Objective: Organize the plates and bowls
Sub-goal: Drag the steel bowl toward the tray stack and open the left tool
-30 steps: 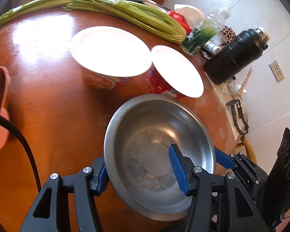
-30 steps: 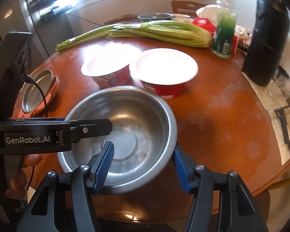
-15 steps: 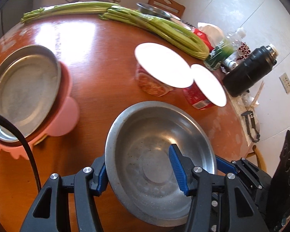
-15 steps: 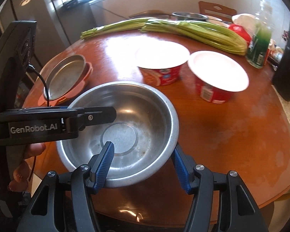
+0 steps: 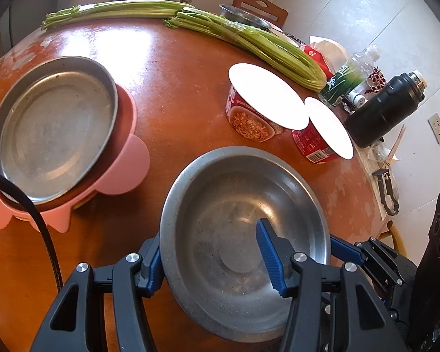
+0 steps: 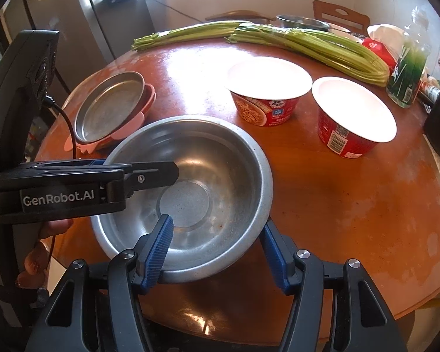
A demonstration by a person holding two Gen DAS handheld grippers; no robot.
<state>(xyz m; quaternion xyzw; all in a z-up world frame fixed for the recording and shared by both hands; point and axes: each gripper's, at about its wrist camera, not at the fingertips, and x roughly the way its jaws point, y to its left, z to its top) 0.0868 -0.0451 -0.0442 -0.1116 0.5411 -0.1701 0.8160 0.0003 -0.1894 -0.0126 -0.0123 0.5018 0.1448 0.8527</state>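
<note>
The steel bowl point(image 5: 220, 220) has shifted toward the metal plate point(image 5: 50, 129), its rim clamped by both tongs point(image 5: 211, 252) point(image 6: 217, 249).

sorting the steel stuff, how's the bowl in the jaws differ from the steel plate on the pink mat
The steel bowl is deep with tall curved walls; the steel plate is shallow and flat-bottomed. The bowl is gripped at its rim by both grippers; the plate lies untouched on the pink mat. Both are round, empty, dull metal.
</note>
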